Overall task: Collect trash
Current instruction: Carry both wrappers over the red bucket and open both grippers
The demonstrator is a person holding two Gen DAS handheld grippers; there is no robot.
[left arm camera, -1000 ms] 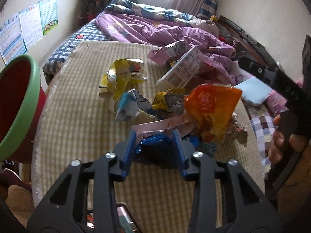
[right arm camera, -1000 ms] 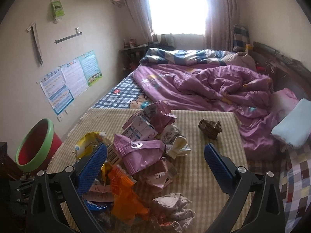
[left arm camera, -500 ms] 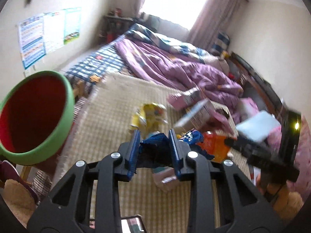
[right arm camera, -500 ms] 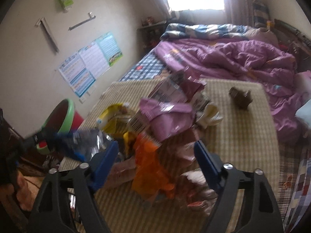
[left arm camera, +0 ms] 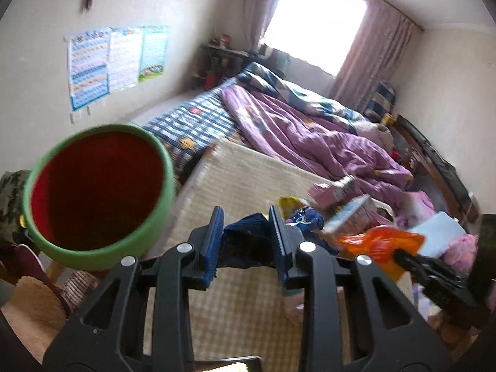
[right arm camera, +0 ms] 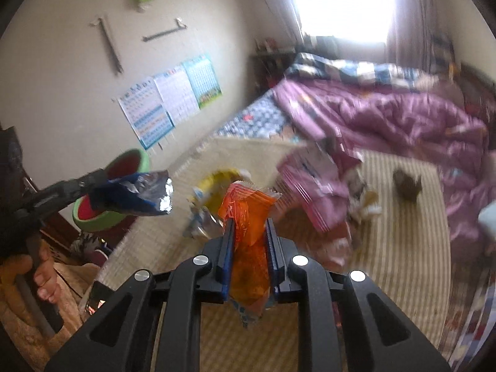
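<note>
My left gripper (left arm camera: 246,241) is shut on a crumpled blue wrapper (left arm camera: 245,238), held in the air right of the red bin with a green rim (left arm camera: 96,195). From the right wrist view the same blue wrapper (right arm camera: 139,193) hangs in front of the bin (right arm camera: 107,214). My right gripper (right arm camera: 249,245) is closing on an orange snack bag (right arm camera: 248,232), its pads pressing both sides. More wrappers lie heaped on the checked mat (right arm camera: 403,248): a yellow one (right arm camera: 217,183) and pink packs (right arm camera: 313,186).
A bed with a purple quilt (right arm camera: 387,117) lies beyond the mat. A small brown object (right arm camera: 406,184) sits on the mat's right side. Posters (left arm camera: 114,62) hang on the left wall. A person's hand (right arm camera: 40,276) grips the left tool's handle.
The left gripper lifted the blue wrapper off the pile and swung left toward the bin. The right gripper went from wide open to closed on the orange bag.
</note>
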